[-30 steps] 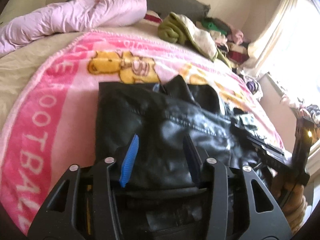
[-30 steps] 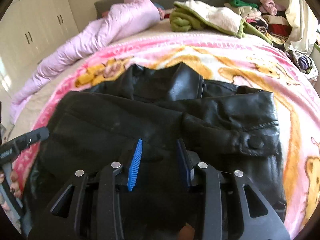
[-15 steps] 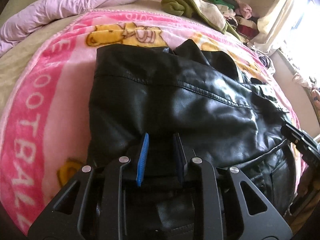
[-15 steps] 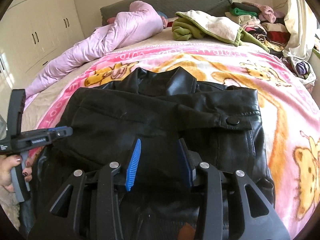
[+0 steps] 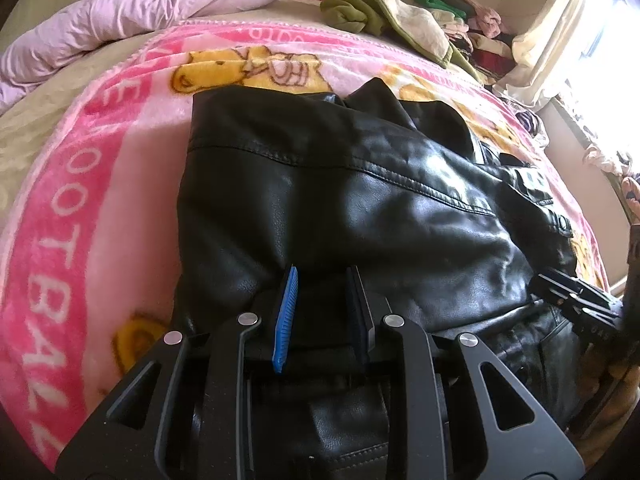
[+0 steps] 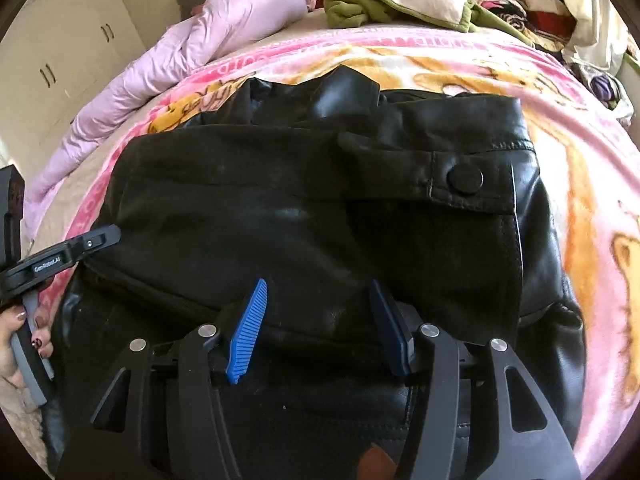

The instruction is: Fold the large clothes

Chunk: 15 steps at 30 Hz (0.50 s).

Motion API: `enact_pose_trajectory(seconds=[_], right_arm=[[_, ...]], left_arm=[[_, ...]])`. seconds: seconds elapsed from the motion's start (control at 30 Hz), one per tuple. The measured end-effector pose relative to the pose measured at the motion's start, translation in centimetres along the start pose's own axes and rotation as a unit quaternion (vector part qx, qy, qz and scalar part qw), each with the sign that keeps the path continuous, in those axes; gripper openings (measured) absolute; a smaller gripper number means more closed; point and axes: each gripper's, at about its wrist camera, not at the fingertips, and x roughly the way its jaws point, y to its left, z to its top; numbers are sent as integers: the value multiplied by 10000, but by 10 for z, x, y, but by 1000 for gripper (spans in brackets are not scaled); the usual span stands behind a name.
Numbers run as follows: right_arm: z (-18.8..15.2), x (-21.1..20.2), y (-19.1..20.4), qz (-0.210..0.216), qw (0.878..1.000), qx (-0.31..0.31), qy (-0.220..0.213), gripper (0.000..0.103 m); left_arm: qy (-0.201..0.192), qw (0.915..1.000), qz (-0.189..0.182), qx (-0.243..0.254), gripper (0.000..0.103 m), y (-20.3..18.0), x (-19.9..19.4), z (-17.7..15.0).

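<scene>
Right wrist view shows my right gripper (image 6: 316,320) wide open, holding nothing, over the near fold edge of the black leather jacket (image 6: 280,208) lying crosswise on the bed's pink blanket (image 6: 580,160), my left gripper (image 5: 322,312) narrower, empty, alongside.

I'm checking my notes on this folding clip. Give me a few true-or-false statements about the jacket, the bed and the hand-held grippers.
1. The jacket is black leather. True.
2. It lies on a plain white sheet. False: it lies on a pink cartoon blanket.
3. The right hand-held gripper has its jaws apart. True.
4. The green garment lies on the jacket. False: it lies apart, farther up the bed.
5. The left hand-held gripper has its jaws apart. True.
</scene>
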Motion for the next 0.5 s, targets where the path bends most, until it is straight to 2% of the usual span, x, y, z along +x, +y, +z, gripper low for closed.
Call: enact_pose_trajectory(seconds=[0.13, 0.37, 0.43, 0.47, 0.5], right_arm=[[-2, -11, 4, 30, 9998, -8, -216, 53], [-4, -41, 1, 177, 9982, 72, -564, 75], [-5, -48, 0, 157, 9977, 96, -652, 81], [-5, -51, -2, 143, 9975, 111, -680, 85], [-6, -53, -3, 135, 9974, 119, -702, 88]], left_arm=[[-12, 10000, 7, 12, 17, -1, -2, 0], [-74, 10000, -21, -1, 19, -5, -12, 2], [-93, 9999, -96, -32, 29, -5, -17, 2], [-107, 9998, -128, -47, 39, -6, -20, 2], [-123, 9998, -140, -61, 55, -7, -23, 2]])
